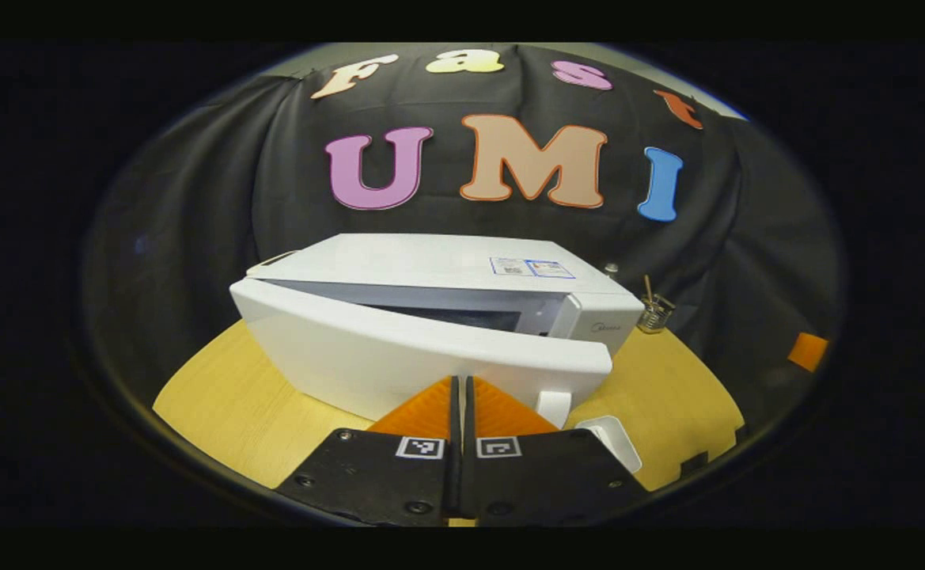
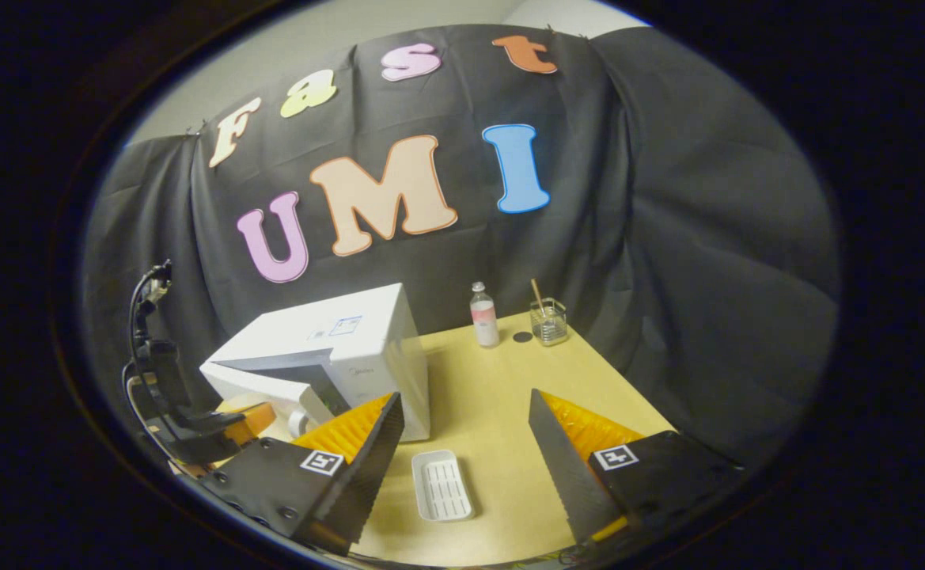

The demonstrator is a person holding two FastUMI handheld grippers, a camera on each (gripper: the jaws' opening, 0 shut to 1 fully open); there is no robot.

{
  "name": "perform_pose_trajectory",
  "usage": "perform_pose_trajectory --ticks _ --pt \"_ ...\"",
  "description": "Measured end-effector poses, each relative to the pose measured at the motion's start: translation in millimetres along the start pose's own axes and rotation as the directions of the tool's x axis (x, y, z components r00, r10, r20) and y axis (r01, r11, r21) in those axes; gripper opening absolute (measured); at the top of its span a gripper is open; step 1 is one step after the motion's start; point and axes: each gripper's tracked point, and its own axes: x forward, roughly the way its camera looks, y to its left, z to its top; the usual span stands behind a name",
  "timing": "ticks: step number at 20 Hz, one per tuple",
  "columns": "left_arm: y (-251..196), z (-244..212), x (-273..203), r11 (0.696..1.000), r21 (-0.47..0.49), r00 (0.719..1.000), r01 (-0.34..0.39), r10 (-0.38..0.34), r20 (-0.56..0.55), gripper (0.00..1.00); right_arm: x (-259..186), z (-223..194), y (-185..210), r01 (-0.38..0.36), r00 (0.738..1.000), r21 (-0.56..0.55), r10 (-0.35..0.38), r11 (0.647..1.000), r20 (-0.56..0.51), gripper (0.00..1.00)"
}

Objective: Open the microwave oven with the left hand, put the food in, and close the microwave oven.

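A yellow wooden table (image 2: 502, 396) is set against a wall draped in black cloth (image 2: 668, 237). At the table's far edge, a small bottle (image 2: 484, 315) and a glass holder (image 2: 549, 321) with a stick in it are seen in the right gripper view. The white microwave oven (image 1: 430, 317) stands on the table with its door (image 1: 415, 352) swung partly open. The left gripper (image 1: 460, 396) is held directly in front of the door's lower edge, its orange fingers brought together. The right gripper (image 2: 462, 443) is held with its fingers wide apart; a white tray (image 2: 442, 484) lies on the table between them, untouched.
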Motion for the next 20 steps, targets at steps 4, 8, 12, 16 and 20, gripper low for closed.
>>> perform_pose_trajectory --ticks 4,8,12,16,20 --pt "-4 7 20 1.000 -0.017 1.000 0.007 -0.007 -0.003 0.03 -4 -3 -5 0.011 1.000 0.007 -0.011 1.000 0.003 0.92" --pt "-3 6 35 1.000 -0.014 1.000 -0.005 0.005 -0.023 0.01 -6 -2 -6 0.009 1.000 0.005 -0.009 1.000 0.011 0.92" --pt "-3 8 38 1.000 -0.020 1.000 -0.011 0.011 -0.023 0.01 -3 -9 -7 0.005 1.000 0.015 -0.005 1.000 -0.011 0.92" --pt "1 15 43 0.999 0.001 0.999 -0.037 0.037 -0.007 0.01 3 -7 -6 -0.005 1.000 0.031 0.005 1.000 -0.009 0.92" --pt "-1 18 44 0.999 -0.026 0.999 -0.041 0.041 0.002 0.01 5 -3 -5 -0.013 1.000 0.032 0.013 0.999 0.001 0.92"
